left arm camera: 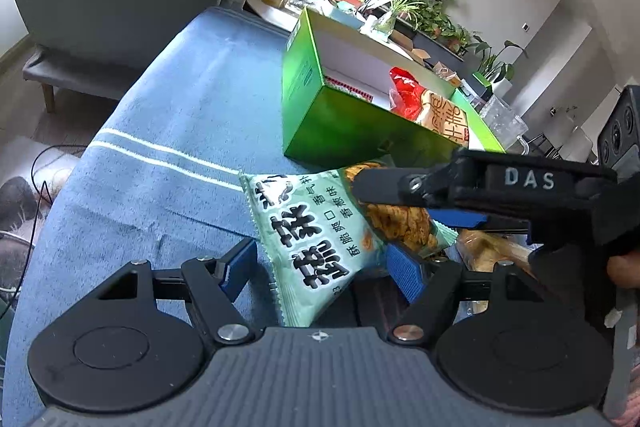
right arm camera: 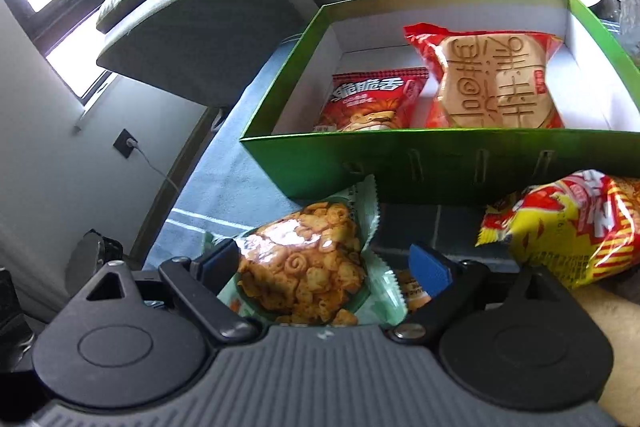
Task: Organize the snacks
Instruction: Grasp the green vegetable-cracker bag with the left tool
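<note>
Four snack packets point(right arm camera: 304, 263), one green box point(right arm camera: 440, 163).

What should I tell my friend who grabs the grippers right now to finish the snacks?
Left gripper: open, jaws either side of the pale green snack bag, not squeezing.
Right gripper: open around the same bag's other end.
Green box: on the blue cloth, holds two red packets: the lion one and the big biscuit one.
Left to do: the green bag and the yellow-red bag lie outside, in front of the box.
</note>
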`<action>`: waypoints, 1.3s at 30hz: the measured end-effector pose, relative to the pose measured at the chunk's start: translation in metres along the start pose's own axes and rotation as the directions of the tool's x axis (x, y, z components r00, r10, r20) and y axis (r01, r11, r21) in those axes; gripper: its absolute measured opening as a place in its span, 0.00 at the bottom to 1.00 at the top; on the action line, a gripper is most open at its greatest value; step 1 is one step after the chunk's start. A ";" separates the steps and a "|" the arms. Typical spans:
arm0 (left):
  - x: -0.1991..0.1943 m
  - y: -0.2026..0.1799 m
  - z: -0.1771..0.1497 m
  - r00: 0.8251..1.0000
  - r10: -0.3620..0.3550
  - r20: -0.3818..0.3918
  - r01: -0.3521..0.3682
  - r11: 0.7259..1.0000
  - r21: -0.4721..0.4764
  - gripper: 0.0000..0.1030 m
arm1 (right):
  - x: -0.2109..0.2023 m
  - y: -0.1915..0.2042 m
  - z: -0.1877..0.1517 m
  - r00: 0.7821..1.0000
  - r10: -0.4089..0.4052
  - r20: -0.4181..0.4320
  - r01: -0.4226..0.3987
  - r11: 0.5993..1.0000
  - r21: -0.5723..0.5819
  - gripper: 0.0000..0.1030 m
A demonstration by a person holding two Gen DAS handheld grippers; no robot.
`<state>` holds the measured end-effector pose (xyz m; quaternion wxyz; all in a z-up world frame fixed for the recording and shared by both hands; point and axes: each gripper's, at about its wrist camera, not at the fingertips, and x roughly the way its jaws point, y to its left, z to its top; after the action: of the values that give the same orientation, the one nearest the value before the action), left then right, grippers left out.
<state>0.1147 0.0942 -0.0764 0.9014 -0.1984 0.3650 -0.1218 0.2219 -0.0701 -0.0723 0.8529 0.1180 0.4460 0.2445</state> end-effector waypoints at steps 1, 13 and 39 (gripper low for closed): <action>-0.002 -0.001 0.000 1.000 0.021 0.010 -0.021 1.000 0.010 0.67 | 0.000 0.002 0.000 1.000 0.016 -0.004 -0.016 1.000 -0.003 1.00; -0.052 -0.009 -0.019 0.999 -0.038 0.032 0.032 0.986 0.163 0.66 | -0.043 0.030 -0.030 0.996 0.082 0.042 -0.078 0.993 -0.083 0.95; -0.040 -0.027 -0.051 0.996 0.014 -0.084 -0.001 0.988 0.153 0.57 | -0.063 -0.019 -0.095 0.997 0.062 0.036 -0.065 0.991 0.117 0.98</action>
<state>0.0485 0.0713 -0.0733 0.8981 -0.1218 0.3934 -0.1546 0.1196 -0.1207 -0.0905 0.8434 0.1863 0.4417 0.2428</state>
